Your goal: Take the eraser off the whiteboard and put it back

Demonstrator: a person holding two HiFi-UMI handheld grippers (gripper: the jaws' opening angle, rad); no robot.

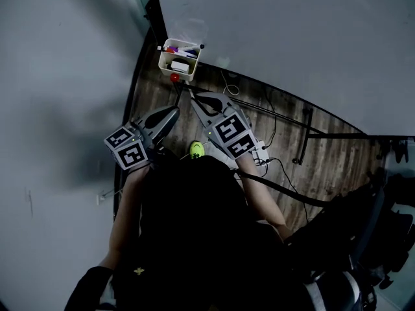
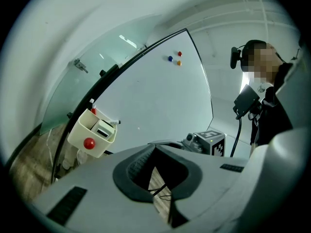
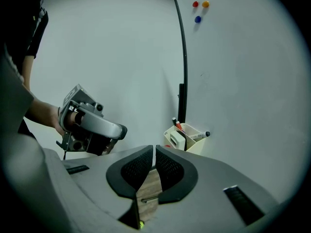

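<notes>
The white eraser [image 1: 180, 66] [image 2: 103, 128] [image 3: 176, 140] lies in a cream holder [image 1: 166, 60] [image 2: 80, 130] [image 3: 194, 147] stuck to the whiteboard [image 1: 292, 37] [image 2: 160, 101] [image 3: 243, 81], with markers beside it. My right gripper [image 1: 192, 98] [image 3: 153, 148] points at the holder from a short way off, tilted slightly down. Only a thin slit shows between its pads, and nothing is in it. My left gripper [image 1: 174, 113] [image 2: 154, 147] is held level to the left of the right one, further from the holder. Its tips meet and it holds nothing.
A red magnet [image 1: 174, 78] [image 2: 89, 143] sits on the holder's front. Three coloured magnets [image 3: 195, 4] are high on the board. Below are the board's black frame [image 1: 305, 135], cables on the wooden floor and a yellow-green object [image 1: 196, 149]. The grey wall [image 1: 65, 76] stands at left.
</notes>
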